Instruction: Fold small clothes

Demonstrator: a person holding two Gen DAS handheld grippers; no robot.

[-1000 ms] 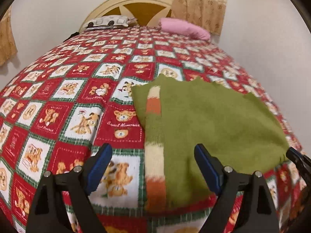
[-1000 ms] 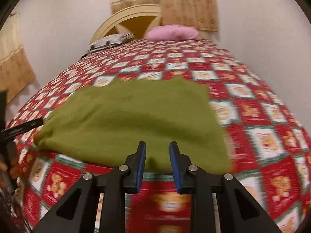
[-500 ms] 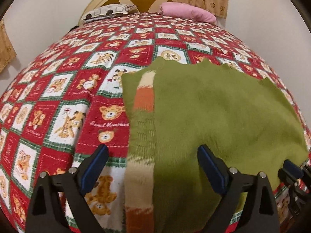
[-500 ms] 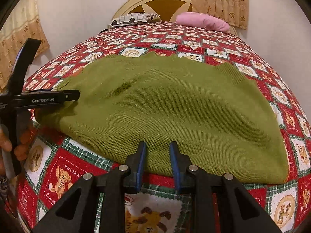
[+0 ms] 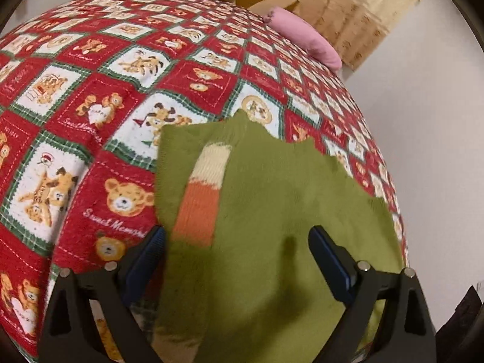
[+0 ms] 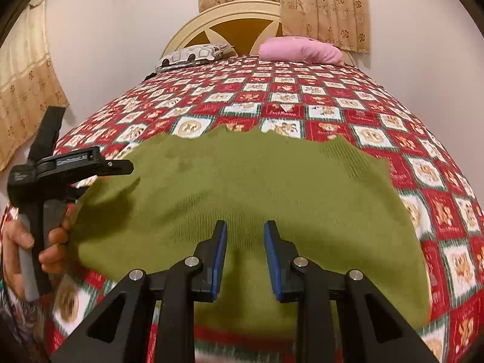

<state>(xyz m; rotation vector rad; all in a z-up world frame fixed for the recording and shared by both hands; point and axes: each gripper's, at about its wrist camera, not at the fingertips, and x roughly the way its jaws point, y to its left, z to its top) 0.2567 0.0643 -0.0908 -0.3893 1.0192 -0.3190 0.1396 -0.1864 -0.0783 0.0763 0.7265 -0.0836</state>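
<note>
The green sweater is laid flat on the bedspread, long axis running side to side. The left gripper is spread wide over the striped sleeve; the right gripper is only slightly parted above the near hem, nothing grabbed

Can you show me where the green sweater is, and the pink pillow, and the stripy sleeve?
green sweater (image 6: 257, 187), right wrist view, middle of its flat body.
pink pillow (image 6: 299, 50), right wrist view, its top.
stripy sleeve (image 5: 199, 202), left wrist view, its orange band.
</note>
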